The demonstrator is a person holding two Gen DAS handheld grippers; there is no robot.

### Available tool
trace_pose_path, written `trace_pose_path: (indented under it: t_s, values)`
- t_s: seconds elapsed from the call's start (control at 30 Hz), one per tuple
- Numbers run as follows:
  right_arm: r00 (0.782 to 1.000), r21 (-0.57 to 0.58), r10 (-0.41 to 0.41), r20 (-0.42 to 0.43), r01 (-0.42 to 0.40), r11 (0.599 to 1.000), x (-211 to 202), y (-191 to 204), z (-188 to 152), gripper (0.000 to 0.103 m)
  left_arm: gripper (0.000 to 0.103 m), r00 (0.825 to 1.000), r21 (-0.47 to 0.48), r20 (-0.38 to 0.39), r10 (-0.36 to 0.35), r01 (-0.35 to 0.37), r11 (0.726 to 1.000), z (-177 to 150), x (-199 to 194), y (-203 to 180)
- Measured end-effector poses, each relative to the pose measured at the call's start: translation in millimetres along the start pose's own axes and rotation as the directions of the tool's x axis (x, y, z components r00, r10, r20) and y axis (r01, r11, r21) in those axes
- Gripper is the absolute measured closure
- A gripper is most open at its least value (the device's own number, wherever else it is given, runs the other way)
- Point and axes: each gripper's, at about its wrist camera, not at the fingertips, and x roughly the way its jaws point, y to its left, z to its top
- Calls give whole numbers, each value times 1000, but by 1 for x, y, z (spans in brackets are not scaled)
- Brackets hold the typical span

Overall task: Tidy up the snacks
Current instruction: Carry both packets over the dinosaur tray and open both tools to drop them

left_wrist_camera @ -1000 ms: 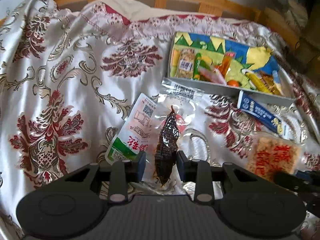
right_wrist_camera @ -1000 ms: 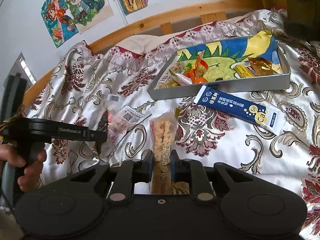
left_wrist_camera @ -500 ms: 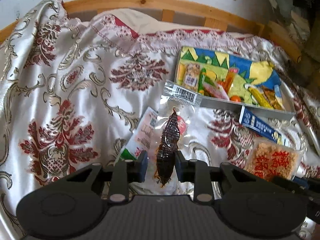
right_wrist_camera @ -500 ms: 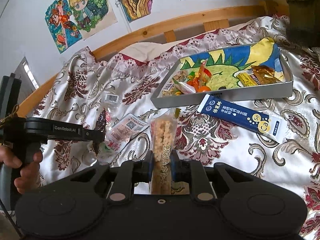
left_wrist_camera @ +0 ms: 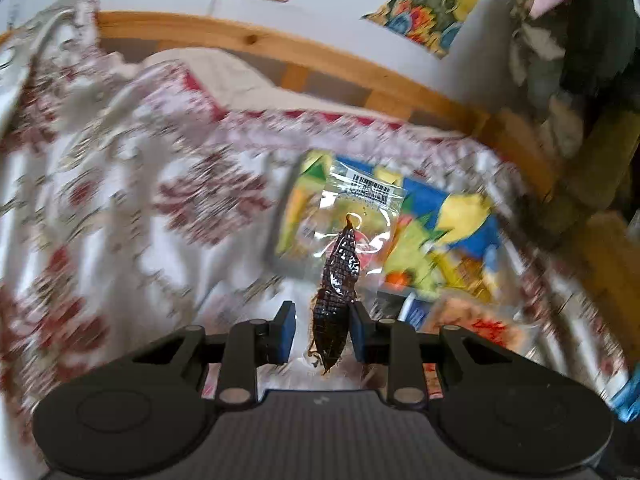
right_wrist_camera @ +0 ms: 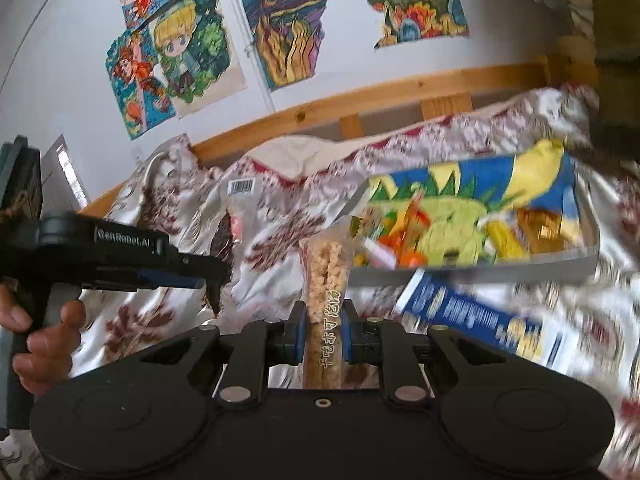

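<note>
My left gripper (left_wrist_camera: 322,332) is shut on a clear packet with a dark dried snack (left_wrist_camera: 340,264), held upright above the bed in front of the tray. The right wrist view shows the same left gripper (right_wrist_camera: 218,274) at the left, with the clear packet (right_wrist_camera: 224,232) sticking up from it. My right gripper (right_wrist_camera: 323,332) is shut on a long clear packet of pale puffed-rice crisps (right_wrist_camera: 326,276), also upright. Behind both stands the grey-rimmed tray (right_wrist_camera: 480,270) with a dinosaur picture and several snacks inside. The left wrist view is blurred.
A blue packet (right_wrist_camera: 480,320) lies on the patterned satin bedspread (right_wrist_camera: 280,248) just in front of the tray. A person's hand (right_wrist_camera: 40,340) grips the left tool's handle. A wooden bed rail (right_wrist_camera: 360,104) and a wall with drawings (right_wrist_camera: 184,52) stand behind.
Both grippers have risen and tilted up, so more wall shows. The dark snack packet has come off the bedspread and now hangs in front of the tray. Both grips are unchanged.
</note>
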Motion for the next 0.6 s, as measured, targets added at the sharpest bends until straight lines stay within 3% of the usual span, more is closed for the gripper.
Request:
trace_pose_path:
  t_s: [0.17,0.33,0.43,0.6]
  values:
    - [995,44,-55,77,52,998,23,-40,36,85,72,998,-23,8,-63,63,998,33,48,-20]
    - [985,187,-119,125,94,978,43,-96,59,85,72,996,-16,-19,-91,91,996,51,104,-46]
    - [983,273,-139,118,102,957,55,-125,62,85,72,994,5,-41,-96,97,995,55,135,-64]
    - [982,320,-179,61,151,936,74,-147,54,85,72,991,8,-100,-85,87,996,53,179,-85]
